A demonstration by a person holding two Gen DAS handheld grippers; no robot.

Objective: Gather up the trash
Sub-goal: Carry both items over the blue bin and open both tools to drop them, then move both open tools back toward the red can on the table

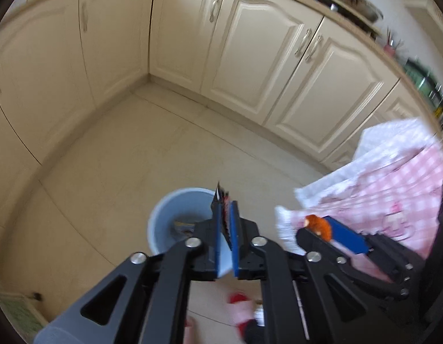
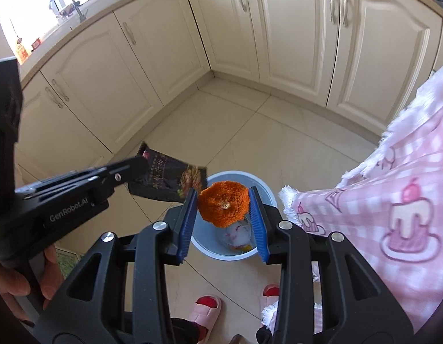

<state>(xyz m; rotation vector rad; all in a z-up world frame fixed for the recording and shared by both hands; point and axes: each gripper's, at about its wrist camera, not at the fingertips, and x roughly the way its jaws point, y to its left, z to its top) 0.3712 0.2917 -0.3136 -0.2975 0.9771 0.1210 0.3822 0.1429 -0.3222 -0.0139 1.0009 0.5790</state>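
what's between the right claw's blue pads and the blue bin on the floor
An orange peel, pinched between the right claw, hangs over the round blue plastic bin; nothing else intervenes. The right wrist view shows it.

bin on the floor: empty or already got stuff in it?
Not empty. The blue bin stands upright, and the right wrist view shows clear crumpled plastic and colourful scraps at its bottom; the left view also shows wrappers inside.

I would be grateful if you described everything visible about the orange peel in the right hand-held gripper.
The orange peel is a roughly round cap of rind, bright orange and pitted, with the small pale stem button at its centre facing the right wrist camera. Its edges look ragged. It sits upright between the blue pads of the right hand-held gripper, pinched at both sides, directly above the blue bucket. The black wrapper hangs beside it, apparently apart.
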